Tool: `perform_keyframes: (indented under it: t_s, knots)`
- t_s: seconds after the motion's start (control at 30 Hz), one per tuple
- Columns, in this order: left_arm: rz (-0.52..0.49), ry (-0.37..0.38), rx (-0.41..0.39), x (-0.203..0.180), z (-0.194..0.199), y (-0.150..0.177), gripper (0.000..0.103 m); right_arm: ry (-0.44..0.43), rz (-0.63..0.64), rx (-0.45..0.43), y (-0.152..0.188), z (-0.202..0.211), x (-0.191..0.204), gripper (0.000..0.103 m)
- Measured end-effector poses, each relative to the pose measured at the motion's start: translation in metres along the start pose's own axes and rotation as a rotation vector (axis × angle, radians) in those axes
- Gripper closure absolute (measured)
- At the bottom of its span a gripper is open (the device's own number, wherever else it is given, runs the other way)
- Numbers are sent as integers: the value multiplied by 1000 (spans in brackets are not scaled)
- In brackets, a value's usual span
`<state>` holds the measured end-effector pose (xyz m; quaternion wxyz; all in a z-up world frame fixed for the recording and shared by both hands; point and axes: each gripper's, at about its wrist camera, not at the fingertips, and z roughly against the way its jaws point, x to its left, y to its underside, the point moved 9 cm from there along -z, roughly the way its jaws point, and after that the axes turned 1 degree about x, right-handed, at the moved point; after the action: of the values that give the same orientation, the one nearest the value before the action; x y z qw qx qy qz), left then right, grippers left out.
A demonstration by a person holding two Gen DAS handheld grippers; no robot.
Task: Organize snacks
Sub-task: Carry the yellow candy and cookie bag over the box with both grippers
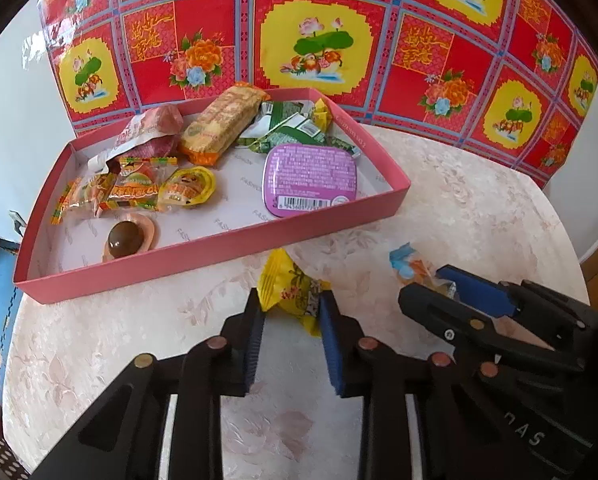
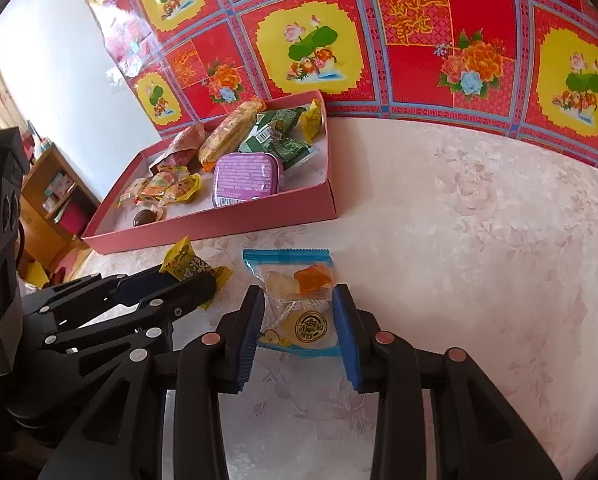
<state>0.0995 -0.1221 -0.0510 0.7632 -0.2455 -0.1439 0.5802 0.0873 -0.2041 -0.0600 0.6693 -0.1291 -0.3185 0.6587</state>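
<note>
Near: left gripper [image 1: 291, 312], jaws pinching crinkly yellow foil snack packet [image 1: 289, 286] on pale floral tablecloth [image 1: 479, 208]. Right gripper [image 2: 299, 320] clamped on clear blue-edged jelly sachet [image 2: 295, 304], likewise resting. Both prob. gripped for lift. Far: shallow pink cardboard tray [image 1: 203, 256] w/ sorted snacks, likely destination.

Backdrop, table and room corner

A pale cloth with a faint flower pattern [image 2: 479, 240] covers the table. At its far edge stands a glossy red sheet [image 1: 323, 40] with blue grid lines, yellow panels of lotus and ducks, and squares of orange flowers, curving across the background. To the left of the sheet is a plain white wall [image 2: 59, 80]. At far left, a wooden shelf [image 2: 47, 196] holds small items too blurred to identify.
</note>
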Motion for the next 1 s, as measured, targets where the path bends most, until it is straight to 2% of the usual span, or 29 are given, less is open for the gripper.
perform_keyframes:
  t_s: [0.67,1.0]
  knots:
    - [23,3,-42,17,27,-2,78,20,-34,10,-2,-2,-1,67]
    - [58,-6,-54,34,44,-8,78,31,-52,-8,-6,9,3,67]
